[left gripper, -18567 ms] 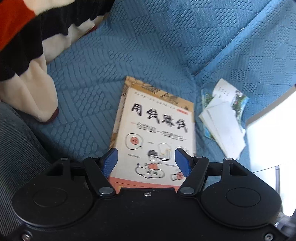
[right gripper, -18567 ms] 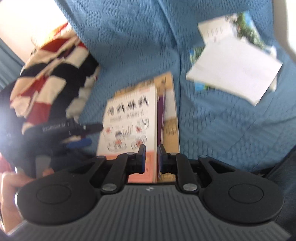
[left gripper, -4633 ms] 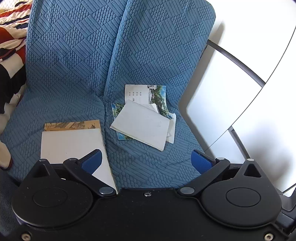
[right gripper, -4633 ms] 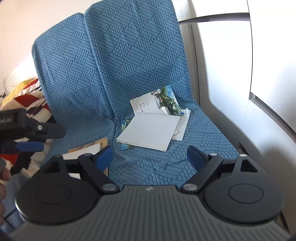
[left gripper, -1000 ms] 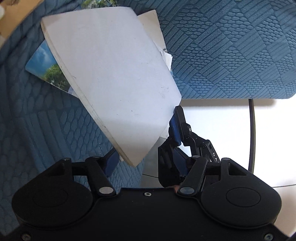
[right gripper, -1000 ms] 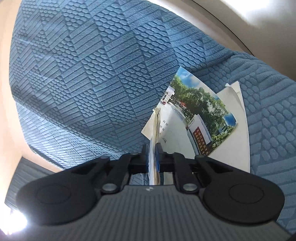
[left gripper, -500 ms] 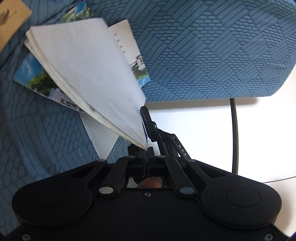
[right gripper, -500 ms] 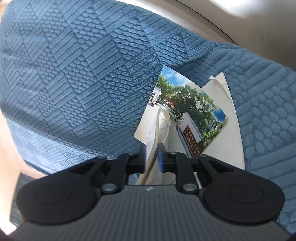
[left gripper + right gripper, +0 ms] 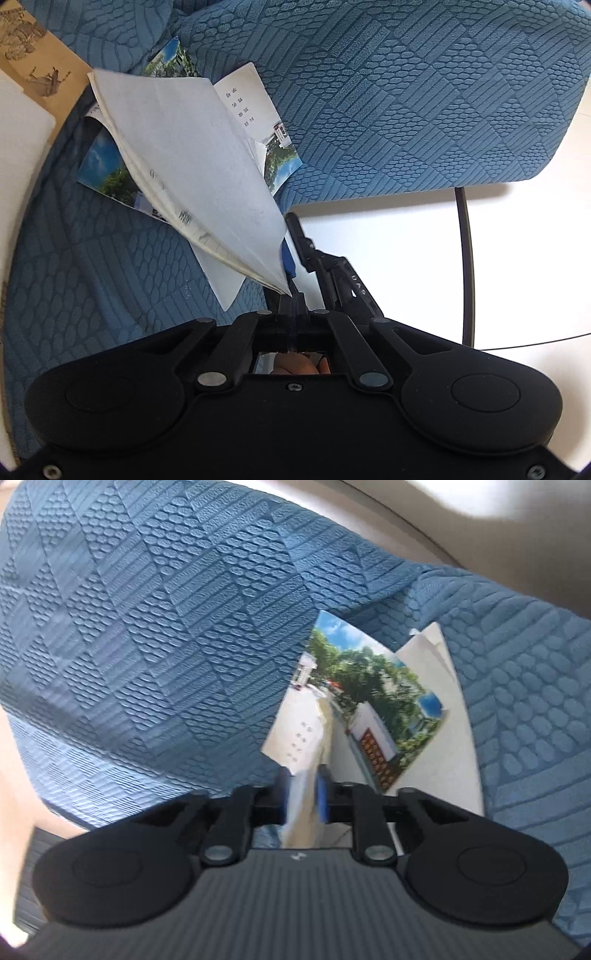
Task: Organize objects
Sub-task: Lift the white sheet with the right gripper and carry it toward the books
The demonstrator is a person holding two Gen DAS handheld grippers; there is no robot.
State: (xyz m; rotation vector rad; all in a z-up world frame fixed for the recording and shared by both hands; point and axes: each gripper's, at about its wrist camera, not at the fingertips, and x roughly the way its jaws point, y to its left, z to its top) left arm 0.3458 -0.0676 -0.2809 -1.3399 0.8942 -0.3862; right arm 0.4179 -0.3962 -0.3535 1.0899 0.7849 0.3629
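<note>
You are in a home, most likely a living room or bedroom corner. A seat under a quilted blue cover (image 9: pixel 406 110) fills both views, the sort of throw you spread over a sofa or armchair. Loose papers (image 9: pixel 192 158) and a photo booklet (image 9: pixel 373 709) lie about on it, beside a book (image 9: pixel 33 66), next to a plain white surface (image 9: pixel 406 266).

Bright daylight, blown-out white glare at right in left view; right view motion-blurred; fisheye bending at edges
</note>
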